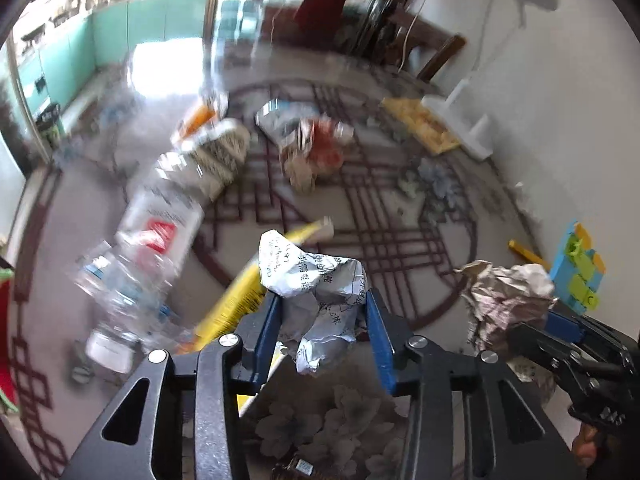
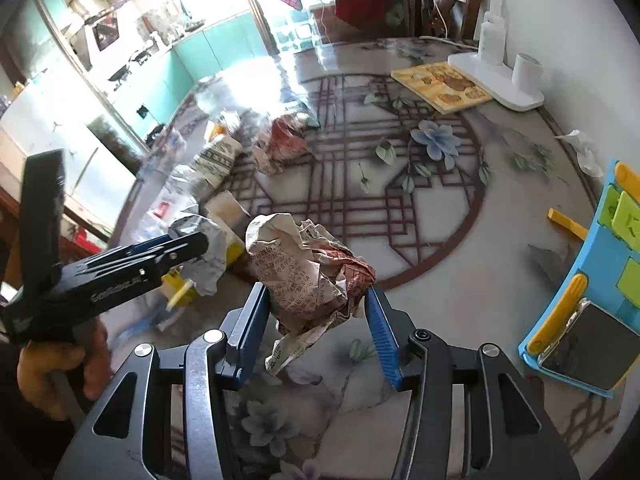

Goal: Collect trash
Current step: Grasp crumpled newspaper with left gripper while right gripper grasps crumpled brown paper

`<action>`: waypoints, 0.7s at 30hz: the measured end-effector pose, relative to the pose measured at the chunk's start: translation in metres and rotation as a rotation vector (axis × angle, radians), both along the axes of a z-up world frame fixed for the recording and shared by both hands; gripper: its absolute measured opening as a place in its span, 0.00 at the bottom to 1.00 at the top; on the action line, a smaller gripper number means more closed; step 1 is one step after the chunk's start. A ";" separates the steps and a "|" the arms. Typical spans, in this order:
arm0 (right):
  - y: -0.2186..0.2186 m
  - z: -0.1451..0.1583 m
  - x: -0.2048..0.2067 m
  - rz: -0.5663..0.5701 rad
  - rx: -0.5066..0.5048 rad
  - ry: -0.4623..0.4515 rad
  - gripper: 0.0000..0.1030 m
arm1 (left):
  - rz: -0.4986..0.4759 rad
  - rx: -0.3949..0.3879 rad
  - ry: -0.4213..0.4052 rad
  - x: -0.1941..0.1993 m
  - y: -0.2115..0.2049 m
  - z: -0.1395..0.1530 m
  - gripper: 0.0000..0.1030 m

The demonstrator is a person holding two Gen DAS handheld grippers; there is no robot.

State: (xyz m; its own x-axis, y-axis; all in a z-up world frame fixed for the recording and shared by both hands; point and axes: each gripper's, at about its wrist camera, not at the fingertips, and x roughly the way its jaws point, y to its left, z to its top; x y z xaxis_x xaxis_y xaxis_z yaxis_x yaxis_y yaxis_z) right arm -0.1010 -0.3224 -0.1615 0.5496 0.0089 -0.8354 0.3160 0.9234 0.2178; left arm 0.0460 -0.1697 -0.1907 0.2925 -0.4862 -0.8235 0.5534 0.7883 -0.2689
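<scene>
My left gripper (image 1: 322, 304) is shut on a crumpled white printed paper ball (image 1: 316, 280) and holds it above the table. My right gripper (image 2: 316, 300) is shut on a crumpled brownish paper ball (image 2: 308, 268), also lifted. In the left wrist view the right gripper (image 1: 552, 320) shows at the right with its brown ball (image 1: 504, 296). In the right wrist view the left gripper (image 2: 188, 246) shows at the left with its white ball (image 2: 204, 240). More trash lies on the table: a clear plastic bottle (image 1: 132, 280), a yellow box (image 1: 244, 292), a patterned carton (image 1: 216, 156) and a red wrapper (image 1: 324, 148).
A round table with a floral cover (image 2: 440, 208) holds a yellow picture book (image 2: 444, 86), a white tray with cups (image 2: 500, 80), a blue toy board (image 2: 600, 280), a yellow stick (image 2: 566, 222) and a white tissue (image 2: 584, 148). A wall stands at the right, a kitchen behind.
</scene>
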 end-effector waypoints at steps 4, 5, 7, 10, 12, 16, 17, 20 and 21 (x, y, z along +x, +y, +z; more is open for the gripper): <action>0.017 0.020 0.010 0.017 -0.014 -0.043 0.46 | 0.023 0.007 -0.121 -0.008 0.020 0.036 0.38; 0.024 0.024 0.013 0.026 -0.024 -0.055 0.47 | 0.034 0.011 -0.146 -0.010 0.026 0.044 0.38; 0.037 0.031 0.019 0.047 -0.038 -0.076 0.47 | 0.053 0.013 -0.179 -0.012 0.037 0.056 0.38; 0.056 0.039 0.029 0.081 -0.040 -0.106 0.47 | 0.089 0.010 -0.226 -0.015 0.056 0.072 0.38; 0.070 0.043 0.036 0.107 -0.043 -0.120 0.47 | 0.111 0.010 -0.251 -0.017 0.070 0.080 0.39; 0.091 0.046 0.045 0.143 -0.049 -0.130 0.48 | 0.157 0.008 -0.287 -0.019 0.100 0.092 0.39; 0.095 0.046 0.047 0.149 -0.051 -0.132 0.48 | 0.172 0.005 -0.293 -0.019 0.110 0.094 0.39; 0.108 0.048 0.053 0.164 -0.060 -0.135 0.48 | 0.202 0.005 -0.307 -0.019 0.130 0.099 0.39; 0.112 0.049 0.056 0.169 -0.063 -0.135 0.48 | 0.215 0.005 -0.313 -0.017 0.138 0.100 0.39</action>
State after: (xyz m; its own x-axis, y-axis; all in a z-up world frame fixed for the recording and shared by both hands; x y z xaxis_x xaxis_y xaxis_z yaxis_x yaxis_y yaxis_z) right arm -0.0454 -0.2105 -0.1130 0.6516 0.0600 -0.7562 0.1280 0.9739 0.1876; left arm 0.0286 -0.0314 -0.0902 0.6252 -0.3823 -0.6804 0.4295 0.8965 -0.1090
